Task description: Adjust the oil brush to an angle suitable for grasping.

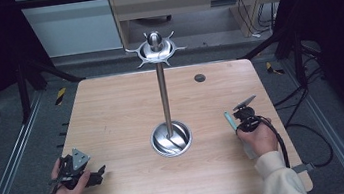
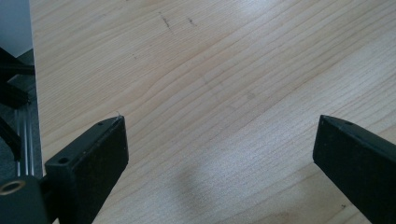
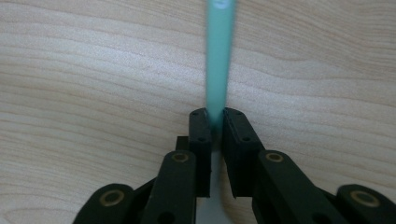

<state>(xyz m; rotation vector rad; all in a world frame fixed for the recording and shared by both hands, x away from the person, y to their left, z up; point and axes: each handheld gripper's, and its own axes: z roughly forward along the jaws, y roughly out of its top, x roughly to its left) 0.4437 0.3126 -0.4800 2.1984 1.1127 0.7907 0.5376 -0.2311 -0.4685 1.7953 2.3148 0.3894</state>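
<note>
Right gripper (image 3: 214, 122): jaws pinch a slim teal handle (image 3: 218, 60), near the table's right edge. Left gripper (image 2: 219, 144): jaws spread over bare wooden table (image 2: 196, 70), near-left. The high view adds a steel hook stand (image 1: 164, 98) at centre and grey floor beyond.

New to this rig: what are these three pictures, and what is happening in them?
A person works at a wooden table with a hand-held claw in each hand. The high view looks down from above; each of the other two comes from a camera riding on one claw. A tall metal stand with hooks on top stands mid-table. The right claw is shut on a thin pale-green handle; its far end is blurred. The left claw is open over bare wood, holding nothing.
</note>
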